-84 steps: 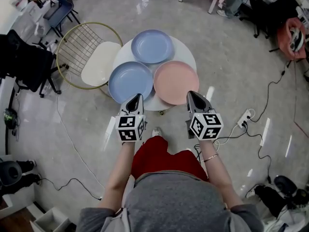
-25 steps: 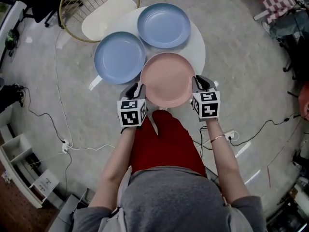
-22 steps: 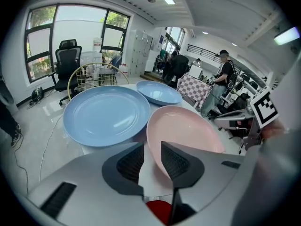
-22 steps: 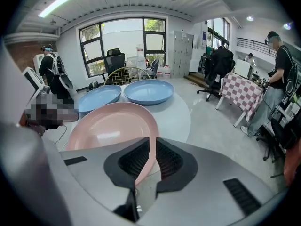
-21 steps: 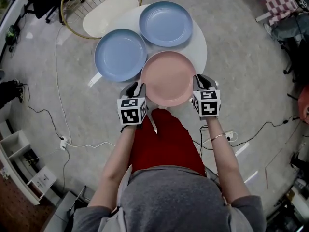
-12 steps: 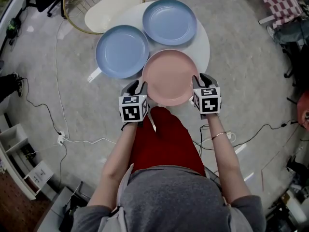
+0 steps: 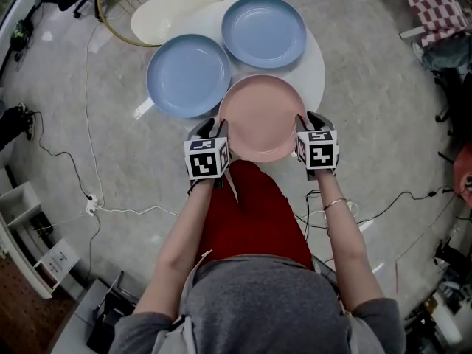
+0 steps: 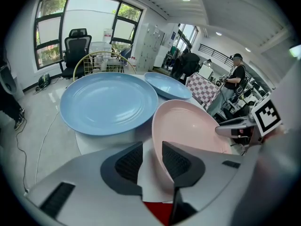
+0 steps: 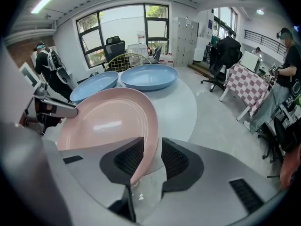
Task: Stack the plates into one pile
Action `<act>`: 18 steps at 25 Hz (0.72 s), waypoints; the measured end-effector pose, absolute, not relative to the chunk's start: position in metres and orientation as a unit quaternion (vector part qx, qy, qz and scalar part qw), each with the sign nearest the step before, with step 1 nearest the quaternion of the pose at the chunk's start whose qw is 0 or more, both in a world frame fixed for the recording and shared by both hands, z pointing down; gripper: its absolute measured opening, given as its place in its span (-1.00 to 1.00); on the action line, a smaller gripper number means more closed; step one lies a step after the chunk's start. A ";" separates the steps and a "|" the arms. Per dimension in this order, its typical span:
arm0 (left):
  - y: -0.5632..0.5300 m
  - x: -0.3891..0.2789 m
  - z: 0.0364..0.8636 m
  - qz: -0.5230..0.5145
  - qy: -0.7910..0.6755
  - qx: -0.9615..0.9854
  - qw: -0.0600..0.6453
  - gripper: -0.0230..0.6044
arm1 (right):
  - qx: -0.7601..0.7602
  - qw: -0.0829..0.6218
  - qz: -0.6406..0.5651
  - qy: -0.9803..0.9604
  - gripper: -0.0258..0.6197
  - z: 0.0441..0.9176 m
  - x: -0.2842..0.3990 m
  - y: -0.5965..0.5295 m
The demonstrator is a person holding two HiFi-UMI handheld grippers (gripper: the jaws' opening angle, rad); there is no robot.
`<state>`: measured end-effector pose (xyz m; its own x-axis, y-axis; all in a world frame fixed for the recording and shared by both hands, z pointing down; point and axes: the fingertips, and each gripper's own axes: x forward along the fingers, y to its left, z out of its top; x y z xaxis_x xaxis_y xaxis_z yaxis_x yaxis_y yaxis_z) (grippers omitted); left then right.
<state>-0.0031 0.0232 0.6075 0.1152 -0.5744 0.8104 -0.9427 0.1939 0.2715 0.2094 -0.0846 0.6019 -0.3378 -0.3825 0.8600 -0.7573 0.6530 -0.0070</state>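
A pink plate point(image 7: 260, 116) lies at the near edge of the round white table point(image 7: 313, 65). Behind it lie two blue plates, one at the left point(image 7: 189, 74) and one at the back point(image 7: 264, 31). My left gripper point(image 7: 219, 133) is at the pink plate's left rim. Its jaws have just been opening, and the rim point(image 8: 157, 140) runs between the pads with a gap beside it. My right gripper point(image 7: 302, 127) is at the opposite rim. In the right gripper view that rim point(image 9: 149, 140) also passes between the open jaws of the right gripper point(image 9: 153, 147).
A cream chair with a gold wire back point(image 7: 173, 6) stands behind the table at the left. Cables point(image 7: 88, 198) trail over the floor on both sides. Office chairs, a checkered table point(image 9: 249, 86) and people show far off in the gripper views.
Both grippers have come forward from in front of the table and sunk to the pink plate's two sides. The plates have stayed where they were.
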 end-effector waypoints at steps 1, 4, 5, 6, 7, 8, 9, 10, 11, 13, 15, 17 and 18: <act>0.023 -0.003 0.608 0.206 -0.632 0.599 0.446 -0.49 | 0.360 0.450 0.210 -0.790 -0.59 0.603 0.209 -0.084; 0.021 -0.001 0.612 0.209 -0.631 0.597 0.449 -0.50 | 0.361 0.453 0.212 -0.787 -0.59 0.607 0.210 -0.085; 0.020 -0.001 0.613 0.211 -0.632 0.596 0.449 -0.52 | 0.362 0.455 0.213 -0.785 -0.59 0.608 0.210 -0.085; 0.020 -0.002 0.614 0.213 -0.633 0.594 0.449 -0.55 | 0.362 0.456 0.214 -0.784 -0.59 0.609 0.210 -0.084; 0.021 -0.002 0.614 0.214 -0.634 0.593 0.449 -0.56 | 0.361 0.457 0.214 -0.784 -0.59 0.609 0.210 -0.083; 0.021 -0.002 0.614 0.215 -0.635 0.591 0.449 -0.58 | 0.360 0.458 0.215 -0.784 -0.59 0.610 0.209 -0.083; 0.021 -0.001 0.614 0.216 -0.635 0.590 0.448 -0.60 | 0.359 0.458 0.216 -0.784 -0.59 0.610 0.209 -0.082; 0.021 0.000 0.614 0.217 -0.636 0.590 0.448 -0.62 | 0.359 0.457 0.217 -0.784 -0.59 0.609 0.209 -0.082; 0.020 0.000 0.614 0.218 -0.636 0.589 0.448 -0.64 | 0.359 0.456 0.219 -0.784 -0.59 0.609 0.209 -0.083; 0.019 0.001 0.615 0.221 -0.637 0.588 0.447 -0.69 | 0.359 0.454 0.222 -0.784 -0.59 0.610 0.210 -0.083; 0.019 0.003 0.615 0.224 -0.638 0.587 0.446 -0.73 | 0.358 0.452 0.223 -0.786 -0.61 0.609 0.210 -0.083; 0.018 0.004 0.614 0.226 -0.639 0.586 0.444 -0.74 | 0.358 0.449 0.224 -0.787 -0.63 0.608 0.211 -0.083; 0.018 0.005 0.613 0.227 -0.639 0.586 0.444 -0.74 | 0.358 0.447 0.226 -0.788 -0.63 0.607 0.212 -0.083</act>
